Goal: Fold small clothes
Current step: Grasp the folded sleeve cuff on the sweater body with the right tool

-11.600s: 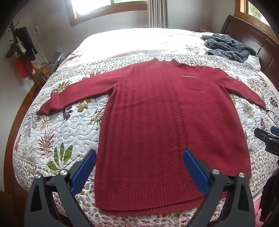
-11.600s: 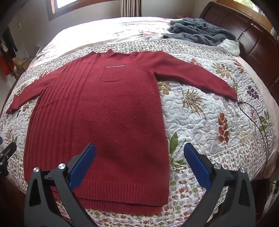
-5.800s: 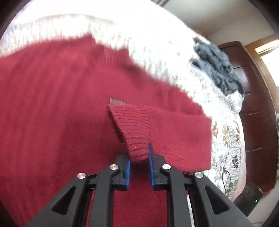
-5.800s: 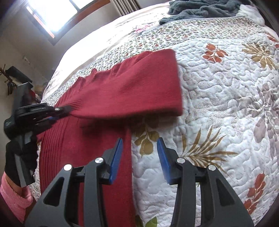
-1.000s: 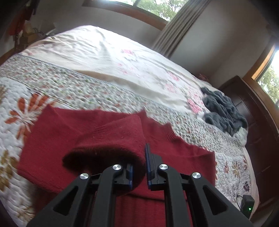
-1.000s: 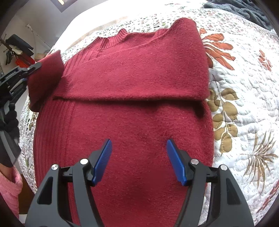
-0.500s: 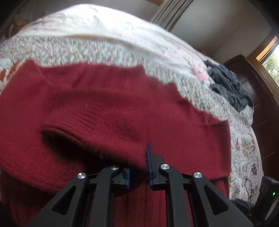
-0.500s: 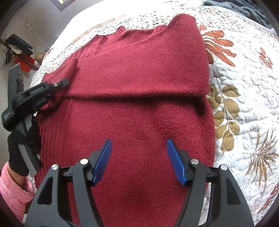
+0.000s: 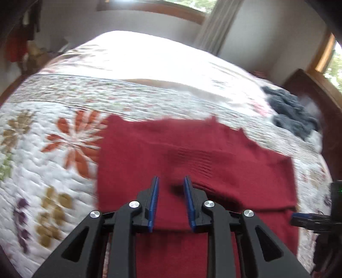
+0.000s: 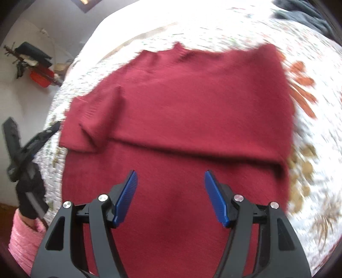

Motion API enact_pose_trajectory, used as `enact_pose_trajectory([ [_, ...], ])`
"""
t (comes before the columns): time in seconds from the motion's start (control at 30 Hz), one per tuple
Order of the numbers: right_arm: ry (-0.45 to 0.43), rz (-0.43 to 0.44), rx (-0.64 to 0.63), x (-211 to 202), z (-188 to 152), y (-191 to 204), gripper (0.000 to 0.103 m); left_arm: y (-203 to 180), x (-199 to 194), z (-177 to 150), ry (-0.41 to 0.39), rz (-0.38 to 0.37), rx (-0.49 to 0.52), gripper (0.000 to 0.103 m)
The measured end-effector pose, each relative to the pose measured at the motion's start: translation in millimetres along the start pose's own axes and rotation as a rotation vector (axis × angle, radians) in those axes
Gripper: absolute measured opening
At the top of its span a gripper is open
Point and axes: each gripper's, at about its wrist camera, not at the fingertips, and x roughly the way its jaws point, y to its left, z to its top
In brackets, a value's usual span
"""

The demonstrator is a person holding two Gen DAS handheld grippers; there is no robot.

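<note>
Released sleeve [image 10: 94, 119] lies folded on sweater [image 10: 181, 107] | left tongs [image 9: 171, 181] parted — right tongs [image 10: 170, 177] wide | hem cut off, frames blurred

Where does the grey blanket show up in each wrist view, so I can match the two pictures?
Left wrist: the grey blanket lies far right, above mid-height, on the quilt beyond the red sweater.
Right wrist: only an edge of the blanket shows, cut off at the top right corner.
Shared landmark: the sweater's collar, at the sweater's far edge in both views.
</note>
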Motion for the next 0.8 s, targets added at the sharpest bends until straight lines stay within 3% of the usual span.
enact_pose_trajectory([
  [0.17, 0.044, 0.062, -0.015, 27.9, 39.6, 40.8, 0.065, 18.4, 41.5, -2.2, 0.094, 0.120, 0.023, 0.023],
  [0.4, 0.110, 0.119, 0.026, 72.1, 73.7, 69.4, 0.065, 24.0, 59.9, -10.2, 0.133, 0.102, 0.010, 0.023],
  [0.57, 0.152, 0.157, 0.040, 97.8, 84.3, 83.7, 0.060, 27.4, 25.9, 0.9, 0.056, 0.064, -0.019, 0.023],
  [0.67, 0.176, 0.148, 0.035, 111.5, 84.4, 88.5, 0.040, 30.2, 13.9, 6.9, 0.033, 0.053, -0.022, 0.023],
  [0.7, 0.180, 0.149, 0.031, 113.8, 84.0, 89.8, 0.024, 30.3, 11.5, 8.7, 0.029, 0.051, -0.021, 0.023],
  [0.8, 0.170, 0.160, 0.028, 108.4, 84.8, 89.7, 0.012, 25.8, 7.9, 13.5, 0.023, 0.042, -0.003, 0.023],
])
